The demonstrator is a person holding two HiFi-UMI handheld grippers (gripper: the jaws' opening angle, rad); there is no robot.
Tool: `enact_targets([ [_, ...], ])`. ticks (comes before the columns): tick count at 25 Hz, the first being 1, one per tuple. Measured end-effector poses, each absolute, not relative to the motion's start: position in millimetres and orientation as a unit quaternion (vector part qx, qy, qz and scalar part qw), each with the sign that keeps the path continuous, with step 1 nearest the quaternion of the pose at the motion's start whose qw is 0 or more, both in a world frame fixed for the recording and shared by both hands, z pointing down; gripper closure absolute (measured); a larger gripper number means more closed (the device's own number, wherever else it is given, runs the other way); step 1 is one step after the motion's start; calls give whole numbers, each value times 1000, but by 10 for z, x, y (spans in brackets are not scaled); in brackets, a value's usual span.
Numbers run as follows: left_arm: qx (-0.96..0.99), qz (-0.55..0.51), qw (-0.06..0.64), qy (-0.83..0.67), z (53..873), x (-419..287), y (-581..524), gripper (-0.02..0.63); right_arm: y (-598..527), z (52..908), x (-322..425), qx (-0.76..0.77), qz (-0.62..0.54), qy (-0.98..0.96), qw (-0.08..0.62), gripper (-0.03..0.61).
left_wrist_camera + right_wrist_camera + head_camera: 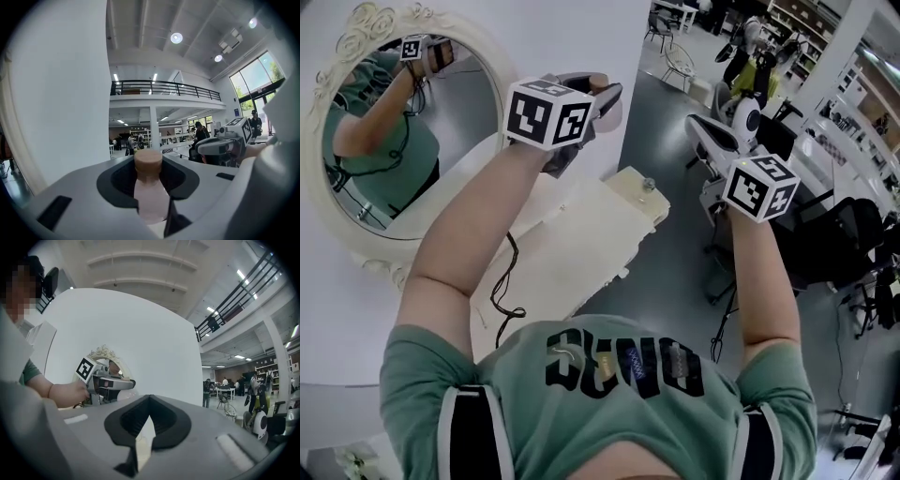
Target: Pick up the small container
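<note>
the left gripper (602,98), in the upper middle of the head view, is clamped at a middling width on the small pale pink plastic container (149,194) with a round tan cap (148,161); in the left gripper view the container stands upright between the dark pads at lower centre, with only the open hall behind it. the right gripper (148,403) has its jaws drawn together on nothing and is raised at the right of the head view. the cream dresser top (581,248) lies well below both tools, beside the ornate oval mirror (358,26) at upper left. by my reading the pick-up itself is done, with only a steady hold left to mind
</note>
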State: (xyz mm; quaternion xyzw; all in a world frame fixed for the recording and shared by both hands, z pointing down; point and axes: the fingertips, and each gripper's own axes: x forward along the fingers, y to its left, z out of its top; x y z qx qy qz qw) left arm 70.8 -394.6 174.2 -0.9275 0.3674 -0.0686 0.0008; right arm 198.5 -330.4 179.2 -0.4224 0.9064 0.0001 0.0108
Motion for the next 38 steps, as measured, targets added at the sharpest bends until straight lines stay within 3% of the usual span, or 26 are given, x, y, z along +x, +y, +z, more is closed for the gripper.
enact_targets([
  [38,-930,-65,19,360,1344,593,-3716,489,-3058,1483,1748,-399,17,917,15,570],
])
